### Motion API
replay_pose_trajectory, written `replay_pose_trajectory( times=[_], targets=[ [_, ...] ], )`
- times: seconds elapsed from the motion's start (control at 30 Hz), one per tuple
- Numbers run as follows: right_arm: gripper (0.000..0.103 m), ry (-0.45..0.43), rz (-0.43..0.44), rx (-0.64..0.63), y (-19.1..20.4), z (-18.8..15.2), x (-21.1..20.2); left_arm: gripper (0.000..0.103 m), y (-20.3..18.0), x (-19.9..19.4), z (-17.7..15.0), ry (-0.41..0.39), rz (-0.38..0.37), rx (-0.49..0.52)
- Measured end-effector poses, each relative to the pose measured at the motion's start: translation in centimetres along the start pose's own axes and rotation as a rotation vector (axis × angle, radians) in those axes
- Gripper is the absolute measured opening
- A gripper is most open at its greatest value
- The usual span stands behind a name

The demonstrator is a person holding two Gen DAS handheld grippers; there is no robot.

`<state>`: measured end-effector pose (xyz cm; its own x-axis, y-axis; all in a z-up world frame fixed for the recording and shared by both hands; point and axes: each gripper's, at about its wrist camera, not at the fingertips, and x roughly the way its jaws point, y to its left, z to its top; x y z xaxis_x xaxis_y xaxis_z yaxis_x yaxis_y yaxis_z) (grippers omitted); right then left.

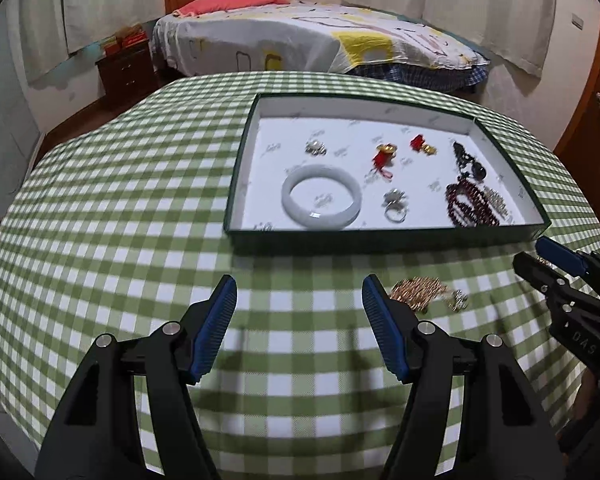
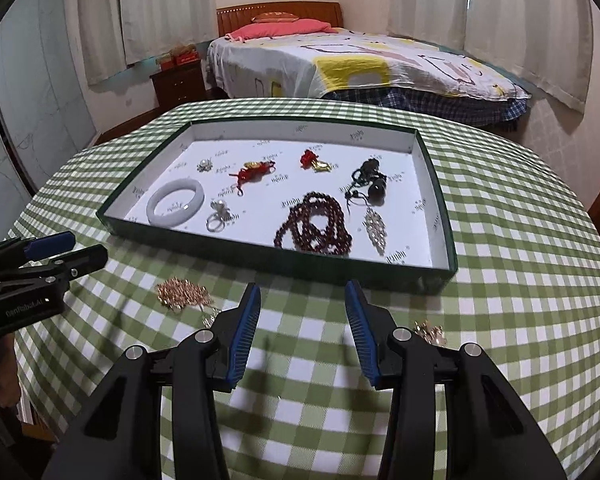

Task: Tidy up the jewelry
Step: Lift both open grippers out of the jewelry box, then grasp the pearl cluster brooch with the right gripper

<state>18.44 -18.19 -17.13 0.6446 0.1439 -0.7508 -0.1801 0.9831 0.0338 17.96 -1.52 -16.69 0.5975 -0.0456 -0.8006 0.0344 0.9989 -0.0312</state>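
A dark green box tray (image 1: 384, 235) (image 2: 260, 256) with a white floor holds a white bangle (image 1: 321, 196) (image 2: 175, 202), a silver ring (image 1: 396, 211) (image 2: 216, 222), red-and-gold charms (image 1: 384, 156) (image 2: 252, 171), dark red beads (image 1: 470, 206) (image 2: 314, 226) and a black pendant (image 2: 370, 184). A gold chain (image 1: 420, 290) (image 2: 182, 294) lies on the cloth in front of the tray. A small gold piece (image 2: 430, 332) lies by my right gripper. My left gripper (image 1: 299, 300) is open and empty, left of the chain. My right gripper (image 2: 303, 308) is open and empty.
The table wears a green-and-white checked cloth (image 1: 120, 200) (image 2: 520, 240). Behind it stands a bed (image 1: 320, 40) (image 2: 360, 64) and a dark nightstand (image 1: 126, 68). The right gripper shows at the right edge of the left wrist view (image 1: 540, 256).
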Motion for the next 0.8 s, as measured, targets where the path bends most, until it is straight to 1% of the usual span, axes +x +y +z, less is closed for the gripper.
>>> replay_pose_trajectory(
  times=[0.17, 0.3, 0.5, 0.67, 0.8],
  targets=[
    [0.044, 0.004, -0.03, 0.019, -1.2, -0.4, -0.4, 0.064, -0.1, 0.3, -0.4, 0.01, -0.009, -0.007],
    [0.044, 0.001, -0.064, 0.028, -2.3, -0.6, -0.7, 0.064, -1.2, 0.3, -0.3, 0.002, -0.02, 0.009],
    [0.044, 0.013, -0.101, 0.05, -4.1, -1.1, -0.8, 0.064, -2.9, 0.9, -0.3, 0.015, -0.044, 0.027],
    [0.044, 0.035, -0.117, 0.076, -5.6, -1.6, -0.4, 0.064, -4.0, 1.2, -0.3, 0.02, -0.056, 0.05],
    [0.044, 0.058, -0.113, 0.086, -6.0, -1.9, 0.3, 0.064, -4.4, 1.4, -0.3, 0.026, -0.059, 0.054]
  ],
)
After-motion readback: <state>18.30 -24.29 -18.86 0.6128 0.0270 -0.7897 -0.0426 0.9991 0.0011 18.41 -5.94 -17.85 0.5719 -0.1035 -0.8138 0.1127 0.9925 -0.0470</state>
